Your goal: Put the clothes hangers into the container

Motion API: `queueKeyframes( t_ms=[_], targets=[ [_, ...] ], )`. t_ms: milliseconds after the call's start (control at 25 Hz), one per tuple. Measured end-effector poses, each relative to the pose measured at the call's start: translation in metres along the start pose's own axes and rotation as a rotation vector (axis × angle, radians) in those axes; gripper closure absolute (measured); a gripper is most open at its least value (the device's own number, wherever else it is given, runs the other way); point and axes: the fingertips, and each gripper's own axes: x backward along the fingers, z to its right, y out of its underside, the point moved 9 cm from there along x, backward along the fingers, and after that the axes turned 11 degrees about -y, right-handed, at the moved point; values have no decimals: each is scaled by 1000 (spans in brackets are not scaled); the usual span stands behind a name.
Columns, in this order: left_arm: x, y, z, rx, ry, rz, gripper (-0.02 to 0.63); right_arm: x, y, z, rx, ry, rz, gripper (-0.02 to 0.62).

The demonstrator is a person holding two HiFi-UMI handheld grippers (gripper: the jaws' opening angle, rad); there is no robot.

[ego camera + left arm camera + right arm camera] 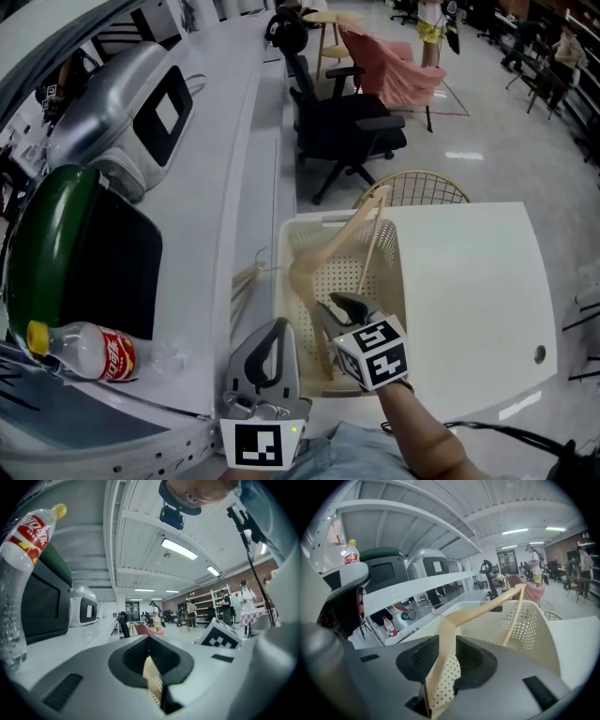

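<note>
A cream perforated basket point(380, 246) point(534, 620) stands on a white table. A pale wooden hanger point(330, 242) point(487, 606) leans inside it, and its upper end sticks out over the far rim. My right gripper point(333, 307) point(446, 648) is low in the basket at the near end. The hanger's lower arm runs between its jaws, which stand apart with a gap beside the wood. A second hanger point(246, 281) lies on the counter left of the basket. My left gripper point(275, 328) point(150, 641) hovers near the basket's near left corner, its tips together and holding nothing.
A clear bottle with a red label point(89, 353) point(21, 550) lies on the counter at the left, by a green and black appliance point(66, 244). The white table point(469, 300) extends right of the basket. A wire chair point(417, 187) and a black office chair point(342, 131) stand beyond.
</note>
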Motion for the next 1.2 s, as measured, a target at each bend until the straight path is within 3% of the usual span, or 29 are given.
queueKeyframes(
  t_ms=[200, 320, 480, 680, 1200],
  targets=[
    [9, -12, 8, 7, -8, 34, 594, 34, -20, -11, 63, 17, 80, 480],
    [12, -23, 8, -8, -36, 112, 594, 66, -40, -16, 117, 46, 174, 489],
    [18, -37, 9, -28, -67, 171, 594, 113, -63, -25, 228, 84, 309, 531],
    [29, -42, 16, -46, -121, 203, 594, 165, -65, -26, 316, 149, 403, 575],
    [28, -59, 52, -41, -134, 200, 594, 195, -47, -21, 365, 153, 436, 584]
  ],
)
